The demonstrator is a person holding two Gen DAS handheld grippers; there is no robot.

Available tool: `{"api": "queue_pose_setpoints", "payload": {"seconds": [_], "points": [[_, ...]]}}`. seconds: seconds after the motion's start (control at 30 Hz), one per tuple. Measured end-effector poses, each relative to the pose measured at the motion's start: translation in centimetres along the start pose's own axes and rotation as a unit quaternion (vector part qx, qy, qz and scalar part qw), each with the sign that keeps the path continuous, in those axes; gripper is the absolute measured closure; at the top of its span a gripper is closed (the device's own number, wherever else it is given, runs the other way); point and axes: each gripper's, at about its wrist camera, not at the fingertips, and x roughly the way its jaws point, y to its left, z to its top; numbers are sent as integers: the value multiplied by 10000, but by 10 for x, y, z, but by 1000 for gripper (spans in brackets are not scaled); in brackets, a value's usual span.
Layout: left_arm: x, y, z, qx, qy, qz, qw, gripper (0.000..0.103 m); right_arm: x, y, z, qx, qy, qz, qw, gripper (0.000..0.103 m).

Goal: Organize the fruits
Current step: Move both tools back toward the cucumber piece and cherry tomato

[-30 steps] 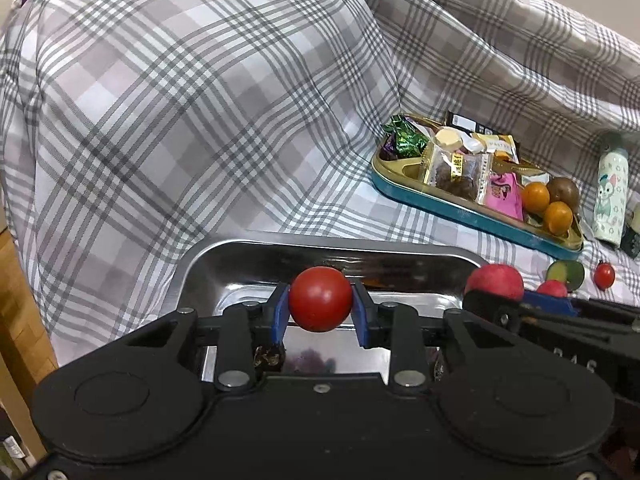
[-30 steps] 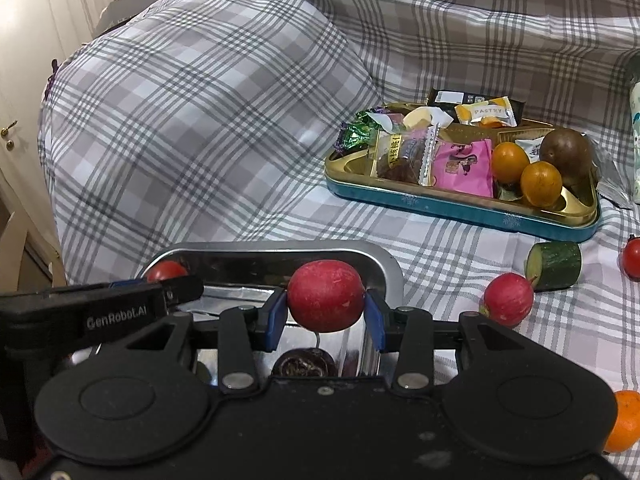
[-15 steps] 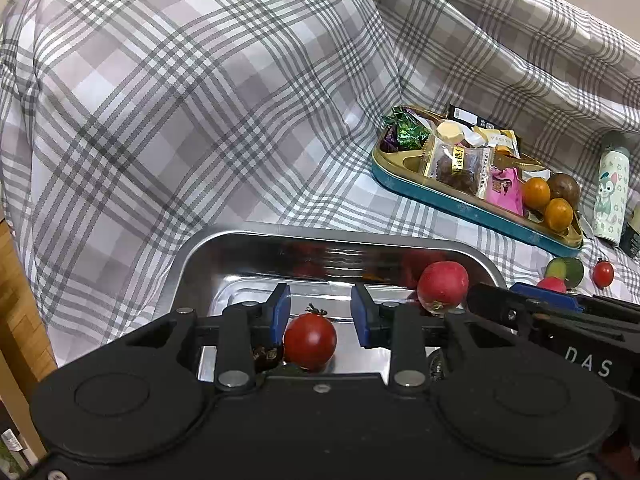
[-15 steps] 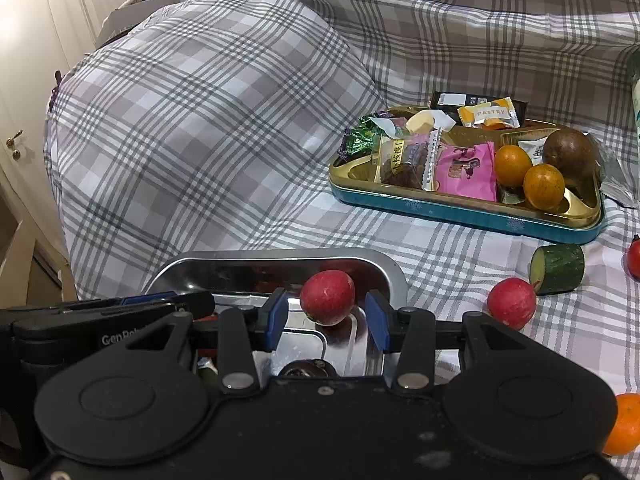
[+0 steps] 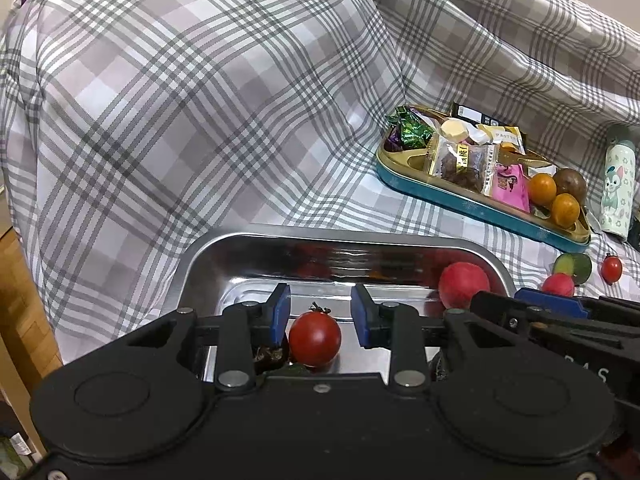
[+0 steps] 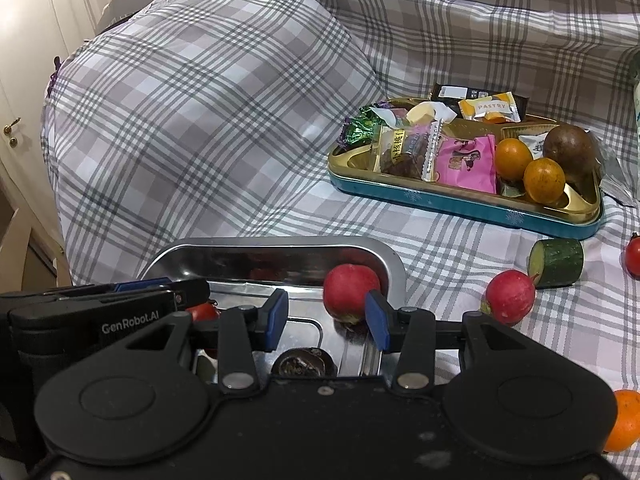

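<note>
While both jaws gape empty over steel tray [image 5: 208, 256], radish [image 6: 510, 296] & cucumber [image 6: 558, 263] lie outside near snack tin [image 6: 460, 202]

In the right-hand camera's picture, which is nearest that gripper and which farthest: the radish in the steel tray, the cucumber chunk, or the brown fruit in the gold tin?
From the right gripper:
1. Radish in the steel tray, just beyond the fingertips.
2. Cucumber chunk, on the cloth to the right.
3. Brown fruit, at the gold tin's far right end.
</note>
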Motion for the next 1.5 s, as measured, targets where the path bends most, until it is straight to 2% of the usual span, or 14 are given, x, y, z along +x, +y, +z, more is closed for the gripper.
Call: {"api": "queue_pose_setpoints", "payload": {"seconds": [0.53, 0.8, 1.1, 1.4, 1.5], "points": [[-2, -8, -2, 225, -97, 81, 9997, 61, -3, -5, 3, 148, -25, -71, 9999, 56], [-2, -12, -3, 381, -145, 184, 9990, 61, -10, -19, 8, 314, -91, -284, 9991, 56], [-3, -16, -3, 505, -161, 188, 9984, 61, -23, -76, 24, 1011, -52, -888, 9909, 56], [-3, -21, -5, 592, -170, 195, 9979, 61, -36, -145, 29, 1800, 240, -1574, 9707, 56], [-4, -27, -5, 650, -150, 251, 9975, 61, -42, -164, 30, 2029, 282, -1664, 9646, 56]]}}
